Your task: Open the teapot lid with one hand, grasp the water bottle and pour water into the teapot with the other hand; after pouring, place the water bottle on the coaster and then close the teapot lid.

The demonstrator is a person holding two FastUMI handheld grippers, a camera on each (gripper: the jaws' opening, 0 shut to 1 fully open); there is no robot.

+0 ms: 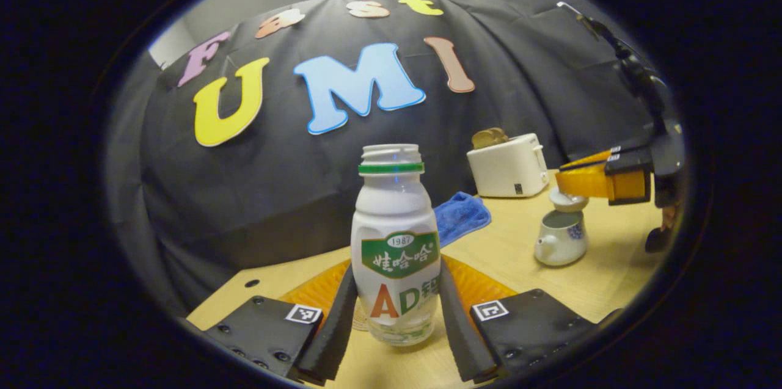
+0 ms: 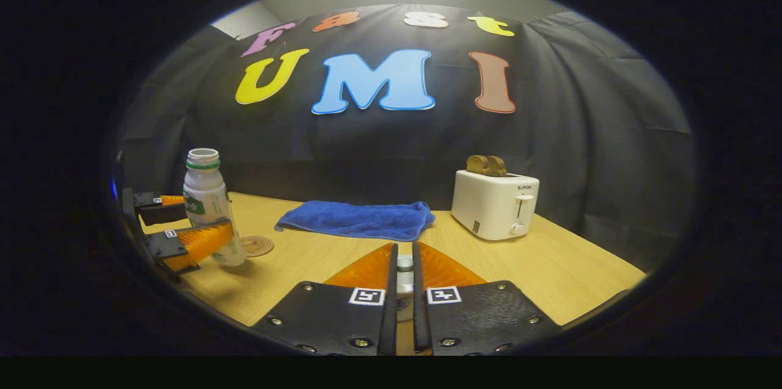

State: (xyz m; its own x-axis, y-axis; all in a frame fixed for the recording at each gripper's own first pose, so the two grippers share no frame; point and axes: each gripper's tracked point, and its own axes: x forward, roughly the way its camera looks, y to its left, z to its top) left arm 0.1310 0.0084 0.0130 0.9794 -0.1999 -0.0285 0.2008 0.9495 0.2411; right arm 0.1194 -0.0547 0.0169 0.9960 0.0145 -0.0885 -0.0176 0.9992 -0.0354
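Fingers clamp water bottle, label "AD", "1987".

The left gripper view sits low and close behind the bottle, facing the back wall, with the teapot off to its right. The right gripper view looks from low over the table toward the same wall. Both share the bottle, blue cloth and toaster.
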